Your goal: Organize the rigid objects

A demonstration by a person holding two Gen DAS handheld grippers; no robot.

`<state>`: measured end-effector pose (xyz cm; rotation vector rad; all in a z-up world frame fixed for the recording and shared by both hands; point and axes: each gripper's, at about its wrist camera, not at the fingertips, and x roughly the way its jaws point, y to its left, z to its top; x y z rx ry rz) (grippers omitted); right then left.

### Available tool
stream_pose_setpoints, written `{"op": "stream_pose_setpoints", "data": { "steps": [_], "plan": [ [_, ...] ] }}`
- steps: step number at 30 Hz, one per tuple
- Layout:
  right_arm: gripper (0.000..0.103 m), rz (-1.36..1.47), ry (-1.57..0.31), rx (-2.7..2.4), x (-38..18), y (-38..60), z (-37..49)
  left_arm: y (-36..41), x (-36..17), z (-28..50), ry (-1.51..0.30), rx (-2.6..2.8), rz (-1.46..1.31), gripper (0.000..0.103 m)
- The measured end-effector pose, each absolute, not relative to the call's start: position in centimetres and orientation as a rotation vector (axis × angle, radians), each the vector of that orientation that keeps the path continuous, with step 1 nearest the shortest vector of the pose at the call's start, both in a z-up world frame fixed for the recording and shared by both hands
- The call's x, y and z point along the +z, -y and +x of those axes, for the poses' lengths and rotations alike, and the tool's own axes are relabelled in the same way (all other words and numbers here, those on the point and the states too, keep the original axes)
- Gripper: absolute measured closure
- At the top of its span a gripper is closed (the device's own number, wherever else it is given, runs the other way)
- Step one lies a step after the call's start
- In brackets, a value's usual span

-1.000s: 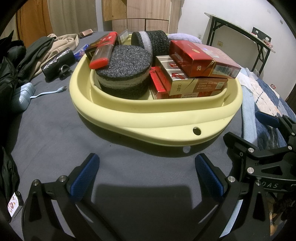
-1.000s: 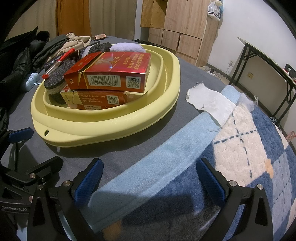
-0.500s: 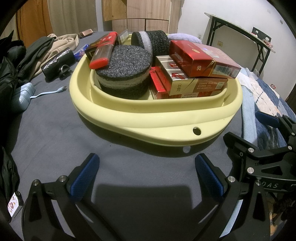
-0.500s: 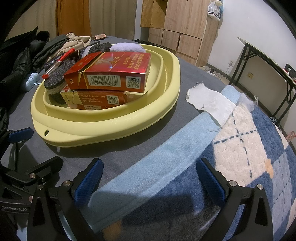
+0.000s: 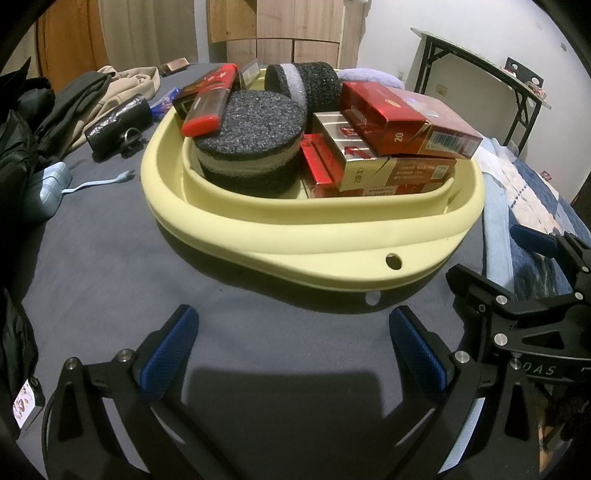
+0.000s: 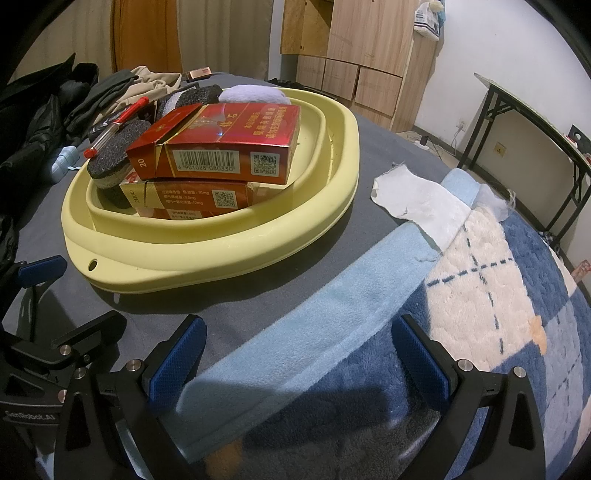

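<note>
With the left gripper (image 5: 293, 345) and right gripper (image 6: 299, 352) both spread and empty, just short of the loaded yellow basin (image 5: 332, 240) ahead, nothing loose remains nearby — so any tidying should square the tilted red carton (image 6: 221, 142) gently.

A white wall (image 6: 517, 66) is closing off the right side of the room, with a black-legged folding table (image 6: 524, 114) standing against it. Wooden cabinets (image 6: 354, 55) are lining the far end beside pale curtains (image 6: 221, 33). A socket (image 6: 460, 126) is sitting low on the wall. Light is falling evenly, leaving the floor barely showing.
</note>
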<state>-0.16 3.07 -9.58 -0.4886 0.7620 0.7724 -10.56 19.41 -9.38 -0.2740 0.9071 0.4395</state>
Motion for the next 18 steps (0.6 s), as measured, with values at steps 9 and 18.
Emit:
{"op": "stream_pose_setpoints", "data": {
  "steps": [9, 18],
  "plan": [
    [0.000, -0.489, -0.762, 0.772, -9.57, -3.04, -0.15, -19.42, -9.27, -10.64, -0.905, 0.440, -0.275, 0.000],
    [0.000, -0.489, -0.762, 0.772, -9.59, -3.07, -0.17, -19.64, -9.50, -10.57, -0.904, 0.439, -0.276, 0.000]
  ]
}}
